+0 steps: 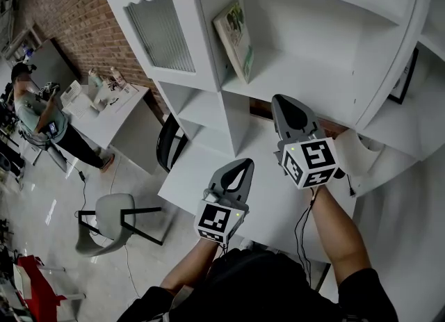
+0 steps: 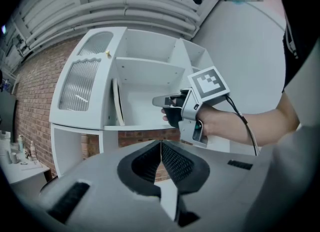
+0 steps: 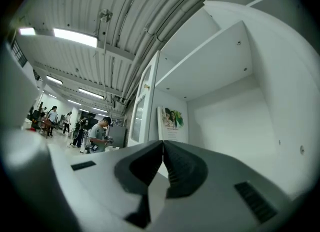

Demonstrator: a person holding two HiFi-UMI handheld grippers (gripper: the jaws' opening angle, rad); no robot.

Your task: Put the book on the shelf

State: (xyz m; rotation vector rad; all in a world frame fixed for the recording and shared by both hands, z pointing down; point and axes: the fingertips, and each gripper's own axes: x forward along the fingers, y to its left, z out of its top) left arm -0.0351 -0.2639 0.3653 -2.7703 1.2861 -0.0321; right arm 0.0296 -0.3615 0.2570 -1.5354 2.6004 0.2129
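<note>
The book (image 1: 235, 38), with a green and white cover, stands leaning against the left wall of the white shelf's (image 1: 306, 70) open compartment; it also shows as a thin upright edge (image 2: 118, 103) and as a cover with a picture (image 3: 170, 123). My right gripper (image 1: 280, 102) is shut and empty, just below and in front of that compartment, its tips near the shelf board. My left gripper (image 1: 241, 165) hangs lower over the white table (image 1: 278, 202), shut with nothing in it. In the left gripper view the right gripper (image 2: 162, 100) appears in a hand before the shelf.
A cabinet door with ribbed glass (image 1: 163, 32) stands left of the book's compartment. A grey chair (image 1: 115, 220) and a second table with bottles (image 1: 104, 94) are at the left, where a person (image 1: 31, 112) stands. A framed picture (image 1: 403, 81) sits in the right compartment.
</note>
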